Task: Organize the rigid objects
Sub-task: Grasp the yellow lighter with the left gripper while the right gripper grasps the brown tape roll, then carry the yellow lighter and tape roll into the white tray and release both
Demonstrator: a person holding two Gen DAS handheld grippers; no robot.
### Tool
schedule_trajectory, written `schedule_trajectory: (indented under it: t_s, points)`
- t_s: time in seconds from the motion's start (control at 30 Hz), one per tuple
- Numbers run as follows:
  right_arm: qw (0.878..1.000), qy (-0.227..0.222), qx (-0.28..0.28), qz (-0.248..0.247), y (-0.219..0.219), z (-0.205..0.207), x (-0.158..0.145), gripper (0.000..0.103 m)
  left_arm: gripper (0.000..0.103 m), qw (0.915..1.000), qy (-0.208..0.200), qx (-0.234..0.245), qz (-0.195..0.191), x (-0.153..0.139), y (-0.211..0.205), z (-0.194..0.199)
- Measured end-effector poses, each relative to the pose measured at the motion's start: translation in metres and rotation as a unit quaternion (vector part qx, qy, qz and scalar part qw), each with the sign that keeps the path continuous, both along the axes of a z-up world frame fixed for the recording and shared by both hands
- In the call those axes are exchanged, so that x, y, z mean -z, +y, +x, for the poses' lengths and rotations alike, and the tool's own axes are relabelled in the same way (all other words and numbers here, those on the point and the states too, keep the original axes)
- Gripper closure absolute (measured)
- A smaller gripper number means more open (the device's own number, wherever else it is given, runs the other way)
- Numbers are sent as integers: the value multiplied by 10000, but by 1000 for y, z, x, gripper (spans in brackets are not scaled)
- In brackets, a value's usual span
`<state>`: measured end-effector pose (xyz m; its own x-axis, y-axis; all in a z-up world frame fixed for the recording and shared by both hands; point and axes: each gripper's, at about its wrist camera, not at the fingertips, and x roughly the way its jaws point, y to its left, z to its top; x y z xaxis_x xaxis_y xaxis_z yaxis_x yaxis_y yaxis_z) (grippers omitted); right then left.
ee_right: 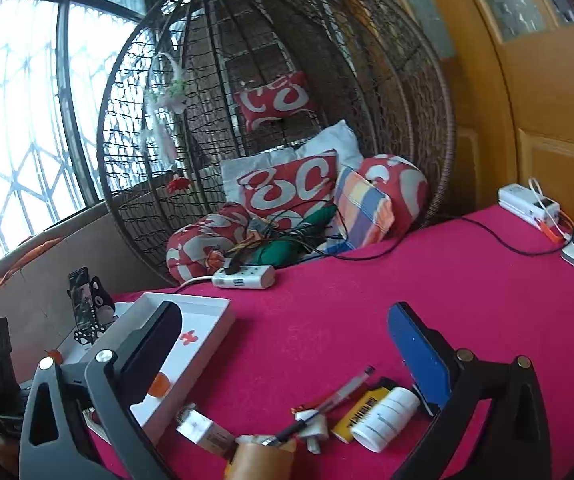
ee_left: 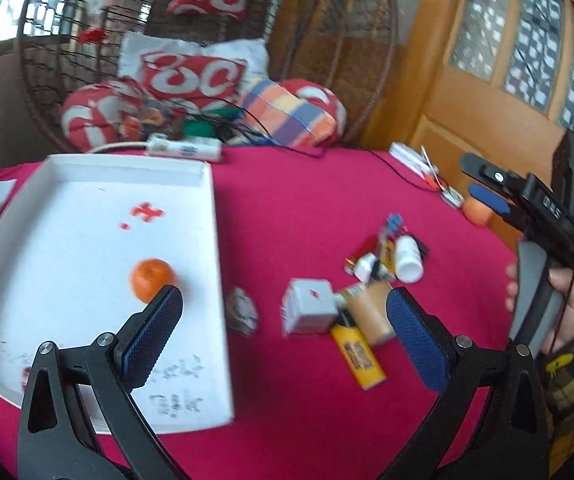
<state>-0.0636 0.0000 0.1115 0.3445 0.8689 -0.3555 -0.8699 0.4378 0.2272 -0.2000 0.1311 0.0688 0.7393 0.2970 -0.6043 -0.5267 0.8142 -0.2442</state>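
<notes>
Left wrist view: both your left gripper (ee_left: 283, 316) and right gripper (ee_right: 285, 344) gape empty; the orange (ee_left: 151, 279) may roll if you jolt the tray (ee_left: 211, 216).

Wicker egg chair (ee_right: 387, 80) with patterned cushions (ee_right: 291, 188); white power strip (ee_right: 245, 278).

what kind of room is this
Likely a home sunroom or enclosed balcony: a wicker egg chair piled with cushions, a big grilled window, and a wooden door.
</notes>
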Motion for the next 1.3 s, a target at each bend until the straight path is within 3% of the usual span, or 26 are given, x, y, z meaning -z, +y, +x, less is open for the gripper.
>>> schedule_trajectory:
  t_s: [0.17, 0.23, 0.3, 0.43, 0.5, 0.53, 0.6, 0.73, 0.8, 0.83, 1.03, 1.2, 1.3]
  points:
    - [9979, 334, 178, -531, -21, 18, 37, 0, 0, 9940, 603, 885, -202, 29, -34, 36]
    - [9961, 528, 106, -693, -27, 21, 51, 0, 1, 9912, 817, 1007, -259, 38, -41, 47]
    - [9950, 640, 75, -759, -34, 23, 60, 0, 9, 9890, 977, 1058, -345, 45, -42, 56]
    - [9933, 832, -62, -795, -39, 24, 69, 0, 15, 9856, 1223, 1103, -370, 57, -42, 71]
    - [9929, 867, -189, -795, -37, 22, 68, 0, 29, 9841, 1376, 1074, -317, 62, -41, 78]
    - [9926, 864, -272, -804, -36, 20, 68, 0, 31, 9842, 1417, 1027, -255, 65, -40, 80]
    - [9906, 920, -511, -876, -32, 14, 69, 0, 47, 9846, 1455, 964, -69, 65, -41, 78]
    - [9820, 945, -1089, -1222, -16, -8, 79, 0, 64, 9859, 1435, 858, -54, 65, -33, 71]
    - [9772, 904, -1337, -1381, -6, -20, 85, 0, 86, 9857, 1487, 785, 74, 66, -32, 65]
    - [9748, 917, -1439, -1435, -1, -24, 86, 0, 87, 9860, 1467, 790, 59, 66, -30, 62]
    - [9651, 794, -1720, -1807, 29, -45, 94, 10, 90, 9867, 1418, 800, 32, 67, -30, 56]
    - [9590, 823, -1552, -2223, 46, -41, 113, 44, 91, 9877, 1365, 758, 48, 68, -30, 53]
    - [9585, 823, -1606, -2207, 39, -39, 110, 50, 91, 9882, 1348, 727, 84, 67, -32, 48]
